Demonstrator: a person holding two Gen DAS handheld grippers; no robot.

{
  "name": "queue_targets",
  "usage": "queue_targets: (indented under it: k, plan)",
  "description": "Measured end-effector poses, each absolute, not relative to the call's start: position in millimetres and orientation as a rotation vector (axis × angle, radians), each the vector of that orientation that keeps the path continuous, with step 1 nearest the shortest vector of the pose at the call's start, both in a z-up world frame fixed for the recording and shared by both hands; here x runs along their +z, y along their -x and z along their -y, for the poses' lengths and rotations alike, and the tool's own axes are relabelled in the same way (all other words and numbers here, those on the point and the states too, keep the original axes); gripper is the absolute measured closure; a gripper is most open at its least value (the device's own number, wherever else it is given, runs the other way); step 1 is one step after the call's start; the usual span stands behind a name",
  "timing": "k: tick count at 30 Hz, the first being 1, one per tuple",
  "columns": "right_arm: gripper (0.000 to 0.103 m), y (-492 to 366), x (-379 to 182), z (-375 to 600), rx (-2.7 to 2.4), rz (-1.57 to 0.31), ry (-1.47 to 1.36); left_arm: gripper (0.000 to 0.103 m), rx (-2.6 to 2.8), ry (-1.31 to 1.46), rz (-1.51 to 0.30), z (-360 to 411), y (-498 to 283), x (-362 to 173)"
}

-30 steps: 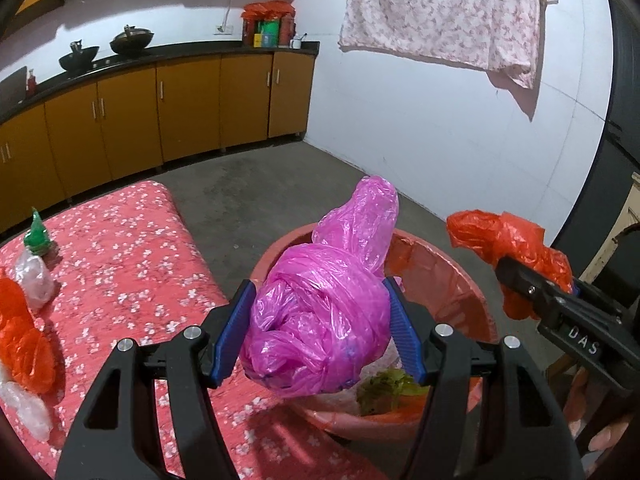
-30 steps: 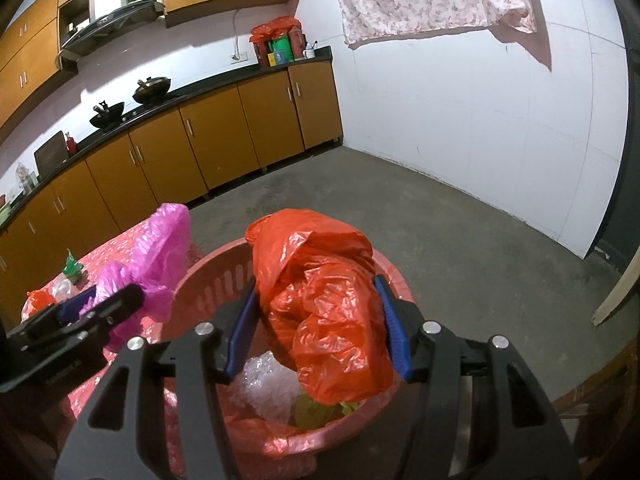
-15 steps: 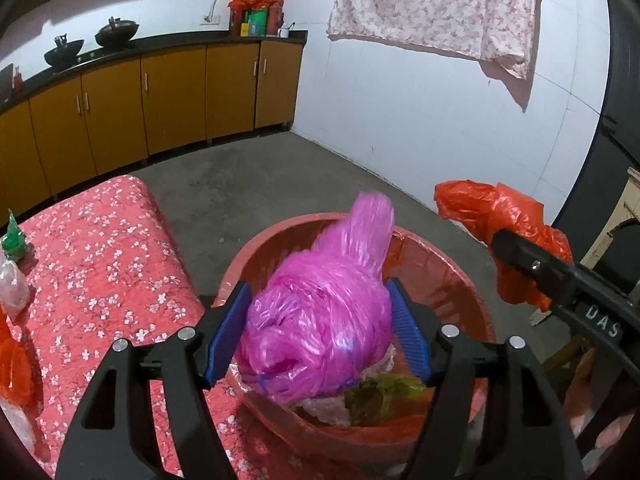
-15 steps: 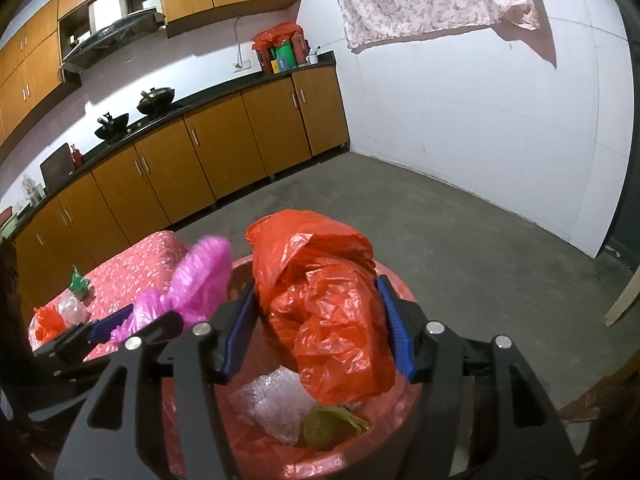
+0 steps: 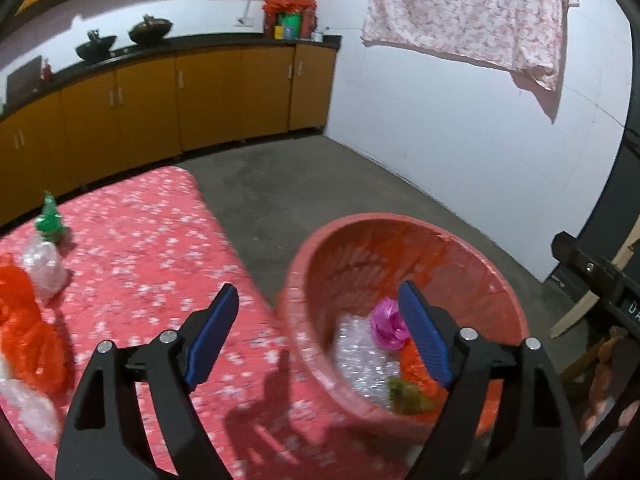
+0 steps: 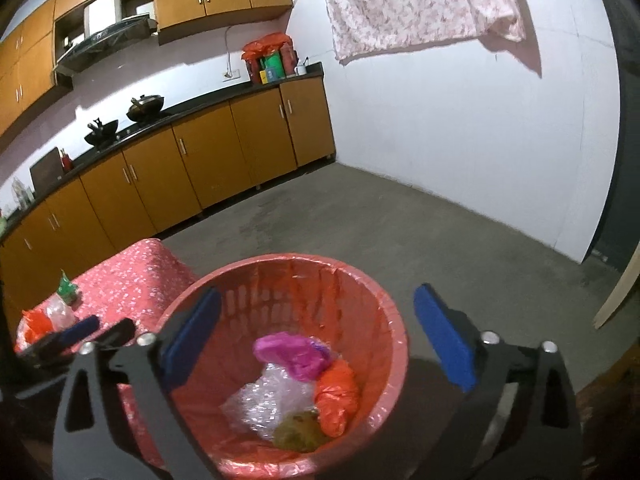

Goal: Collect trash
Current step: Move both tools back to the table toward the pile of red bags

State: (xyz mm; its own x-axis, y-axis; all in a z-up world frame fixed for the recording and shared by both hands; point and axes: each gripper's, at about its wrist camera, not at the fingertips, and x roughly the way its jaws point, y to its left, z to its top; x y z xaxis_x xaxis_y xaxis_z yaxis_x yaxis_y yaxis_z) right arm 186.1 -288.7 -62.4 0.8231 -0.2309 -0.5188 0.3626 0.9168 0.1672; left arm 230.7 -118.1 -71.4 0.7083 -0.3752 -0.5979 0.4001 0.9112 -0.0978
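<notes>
A red trash basket stands on the floor beside a table with a red flowered cloth. Inside it lie a pink bag, an orange bag, clear plastic and a green scrap. My right gripper is open and empty above the basket. My left gripper is open and empty over the basket's left rim; the pink bag shows in the basket below it. An orange bag, clear plastic and a green wrapper lie on the cloth.
Orange kitchen cabinets with a black counter run along the back wall. A flowered sheet hangs on the white wall. Bare concrete floor lies beyond the basket. A wooden board leans at the right.
Both grippers opened. The pink bag fell from the left one and the orange bag from the right one into the basket. The left gripper shifted left toward the table.
</notes>
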Motion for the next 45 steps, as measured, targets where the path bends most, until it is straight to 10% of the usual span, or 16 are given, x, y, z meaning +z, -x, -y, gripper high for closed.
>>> queue_targets:
  k: [28,45]
  plan:
    - [0.004,-219.9,-61.2,82.5,0.034,-0.570,-0.050,0.002,0.247,0.008,-0.588,-186.0,-164.2,-70.3]
    - [0.016,-285.8,-89.4,-37.3,0.292,-0.705,-0.063,0.002,0.241,0.015,-0.668,-224.8,-208.7,-95.4]
